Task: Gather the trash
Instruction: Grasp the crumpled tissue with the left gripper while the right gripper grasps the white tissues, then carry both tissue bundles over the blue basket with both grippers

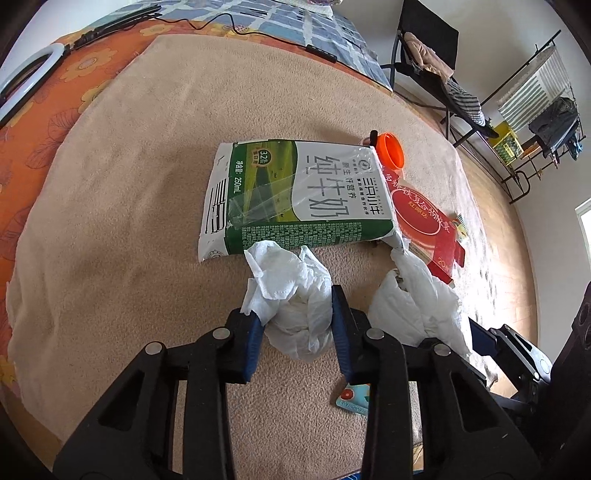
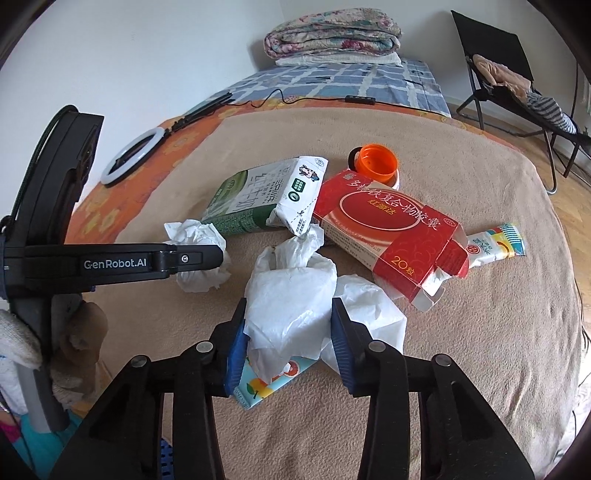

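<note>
Trash lies on a beige blanket (image 1: 129, 184). My left gripper (image 1: 297, 332) is shut on a crumpled white tissue (image 1: 295, 295), its blue pads pressing both sides. In the right wrist view that gripper (image 2: 199, 258) comes in from the left. My right gripper (image 2: 289, 345) is shut on a bigger white tissue wad (image 2: 291, 295), which lies over a small printed tissue pack (image 2: 266, 386). Beyond them lie a green and white milk carton (image 1: 295, 192), a red medicine box (image 2: 388, 229), an orange cap (image 2: 376, 160) and a small sachet (image 2: 495, 243).
The blanket covers a bed with an orange sheet. A ring light (image 2: 129, 155) and its cable lie at the far left, folded quilts (image 2: 332, 33) at the head. A black folding chair (image 2: 509, 74) and a clothes rack (image 1: 535, 110) stand on the wooden floor to the right.
</note>
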`<state>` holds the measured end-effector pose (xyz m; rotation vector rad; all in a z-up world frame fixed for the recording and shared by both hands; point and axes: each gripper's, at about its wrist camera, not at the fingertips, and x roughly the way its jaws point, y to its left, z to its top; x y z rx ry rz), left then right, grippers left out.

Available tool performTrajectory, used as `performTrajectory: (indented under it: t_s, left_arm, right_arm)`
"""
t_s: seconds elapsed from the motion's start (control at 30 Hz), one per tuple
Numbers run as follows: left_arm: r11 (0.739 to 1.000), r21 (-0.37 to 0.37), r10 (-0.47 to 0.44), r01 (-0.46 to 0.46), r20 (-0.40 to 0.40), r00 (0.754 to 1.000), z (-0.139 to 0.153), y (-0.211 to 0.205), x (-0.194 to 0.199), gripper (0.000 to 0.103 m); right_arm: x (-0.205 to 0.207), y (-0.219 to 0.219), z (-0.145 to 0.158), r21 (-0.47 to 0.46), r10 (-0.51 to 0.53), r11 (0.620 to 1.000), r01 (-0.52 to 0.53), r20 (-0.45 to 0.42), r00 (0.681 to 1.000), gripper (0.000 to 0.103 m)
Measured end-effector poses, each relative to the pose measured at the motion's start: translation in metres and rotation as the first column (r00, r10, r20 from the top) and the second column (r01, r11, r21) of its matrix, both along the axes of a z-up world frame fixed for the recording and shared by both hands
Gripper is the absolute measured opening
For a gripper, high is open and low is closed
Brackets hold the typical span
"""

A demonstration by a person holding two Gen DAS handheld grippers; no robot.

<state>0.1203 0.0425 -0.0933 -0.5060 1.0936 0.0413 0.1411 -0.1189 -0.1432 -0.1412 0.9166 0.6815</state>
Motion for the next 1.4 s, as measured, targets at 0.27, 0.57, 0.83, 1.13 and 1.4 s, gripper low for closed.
performTrajectory:
  t_s: [0.27,0.57,0.83,1.13,1.4]
  left_arm:
    - [1.0,0.019,-0.018,0.017,0.044,0.999,0.021,0.005,-0.02,0.033]
    - [0.998,0.062,-0.035,0.031,0.068,0.997,0.036,0.009,-0.051,0.033]
    - [0.996,0.085,-0.029,0.023,0.068,0.997,0.036,0.01,-0.067,0.033]
    - [0.991,0.109,-0.091,0.083,0.064,0.994,0.038,-0.008,-0.1,0.033]
    - [0.985,0.12,-0.133,0.125,0.062,0.989,0.038,-0.028,-0.139,0.033]
  right_arm:
    - [-0.021,-0.01,0.026,0.03,0.001,1.0,-0.004,0.066,0.998,0.039]
    - [-0.058,-0.019,0.025,0.014,0.053,0.998,-0.054,0.045,0.998,0.038]
    - [-0.089,-0.035,0.008,-0.001,0.048,0.999,-0.048,0.005,0.999,0.037]
    - [-0.124,-0.051,0.019,0.022,0.051,0.998,-0.051,0.025,0.998,0.037]
    - [-0.16,-0.056,0.026,0.014,0.085,0.996,-0.086,0.05,0.995,0.037]
